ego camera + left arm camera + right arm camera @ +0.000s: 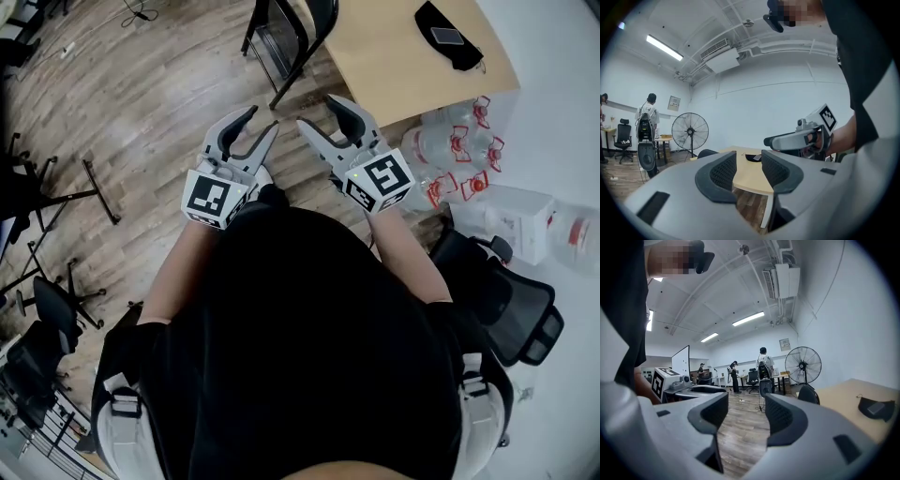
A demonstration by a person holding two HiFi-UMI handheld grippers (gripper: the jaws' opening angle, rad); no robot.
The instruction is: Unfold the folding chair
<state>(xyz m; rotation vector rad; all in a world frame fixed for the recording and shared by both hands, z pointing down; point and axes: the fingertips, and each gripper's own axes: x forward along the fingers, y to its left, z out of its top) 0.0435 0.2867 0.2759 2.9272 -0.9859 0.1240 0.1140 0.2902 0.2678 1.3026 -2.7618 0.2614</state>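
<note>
A black chair stands on the wooden floor at the top of the head view, against the tan table's near edge; only its legs and part of its frame show. My left gripper and right gripper are held side by side close in front of my body, a short way from the chair. Both point toward it, and both are open with nothing between the pads. The left gripper view looks through its own jaws at the table and shows the right gripper alongside. The right gripper view shows bare floor between the pads.
A black pouch with a phone lies on the table. Clear water bottles and a box stand at the right, with a black office chair behind me. Stands are at the left. A floor fan and people are farther off.
</note>
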